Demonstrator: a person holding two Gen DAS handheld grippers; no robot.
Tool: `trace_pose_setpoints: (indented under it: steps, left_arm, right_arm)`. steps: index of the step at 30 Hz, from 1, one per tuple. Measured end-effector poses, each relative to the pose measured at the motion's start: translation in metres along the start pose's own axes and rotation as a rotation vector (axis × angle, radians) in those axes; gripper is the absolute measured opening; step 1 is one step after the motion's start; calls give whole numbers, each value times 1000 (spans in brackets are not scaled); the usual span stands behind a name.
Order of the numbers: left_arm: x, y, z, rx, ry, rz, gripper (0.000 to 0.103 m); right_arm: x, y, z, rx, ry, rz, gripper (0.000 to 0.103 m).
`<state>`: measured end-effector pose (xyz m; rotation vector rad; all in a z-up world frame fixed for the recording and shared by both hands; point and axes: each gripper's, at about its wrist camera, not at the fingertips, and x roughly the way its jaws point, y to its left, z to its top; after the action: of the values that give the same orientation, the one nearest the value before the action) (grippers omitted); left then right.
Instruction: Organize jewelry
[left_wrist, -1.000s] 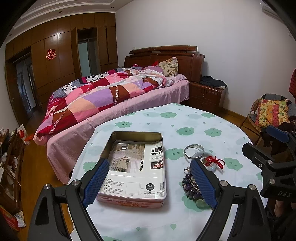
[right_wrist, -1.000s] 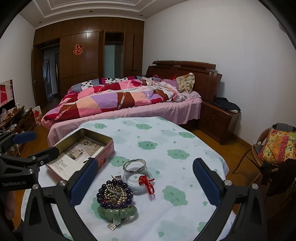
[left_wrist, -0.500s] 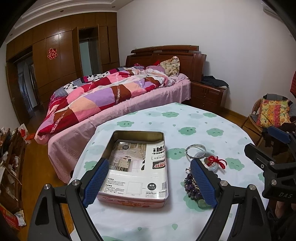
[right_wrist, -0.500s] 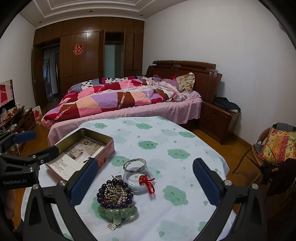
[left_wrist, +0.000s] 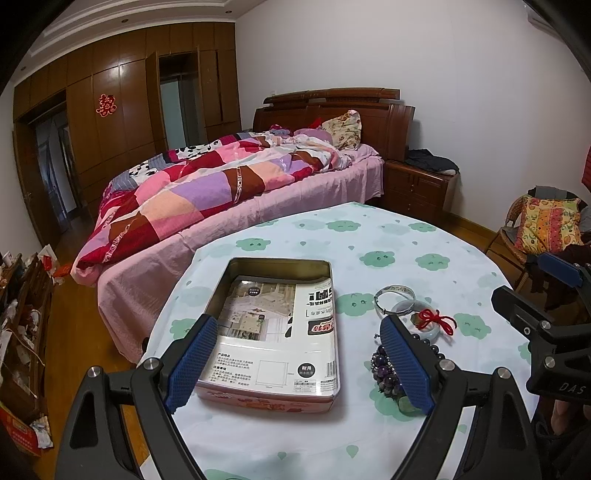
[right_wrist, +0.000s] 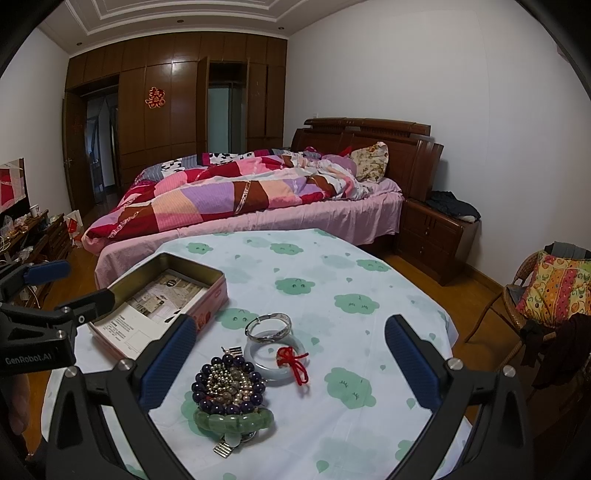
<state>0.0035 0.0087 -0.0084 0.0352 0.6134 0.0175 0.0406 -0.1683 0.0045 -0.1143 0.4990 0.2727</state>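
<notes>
On the left of the round table (left_wrist: 424, 236) sits an open tin box (left_wrist: 275, 334) lined with printed paper, the left gripper (left_wrist: 299, 363) hovering spread wide and empty over its near end. Just right of it lie a silver bangle (right_wrist: 269, 326), a pale bangle (right_wrist: 273, 356) with a red cord (right_wrist: 293, 363), and nearer, a heap of purple beads (right_wrist: 229, 386) touching a green bracelet (right_wrist: 233, 419); the right gripper (right_wrist: 290, 363) hangs spread and empty around them

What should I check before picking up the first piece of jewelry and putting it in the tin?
1. Right claw open: ok.
2. Left claw open, holding nothing: ok.
3. Tin lid off: ok.
4. Room in tin: ok, only a printed sheet inside.
5. Pieces apart: not ok, bead bracelet, green bracelet and chains piled; silver bangle overlaps jade bangle.
6. Chains tangled: cannot tell.
</notes>
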Motion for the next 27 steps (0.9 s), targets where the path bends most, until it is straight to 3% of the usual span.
trace_pose_setpoints:
  steps: [27]
  left_arm:
    - [0,1,0,1,2,-2,90]
  right_arm:
    - [2,1,-1,0,5,1,103]
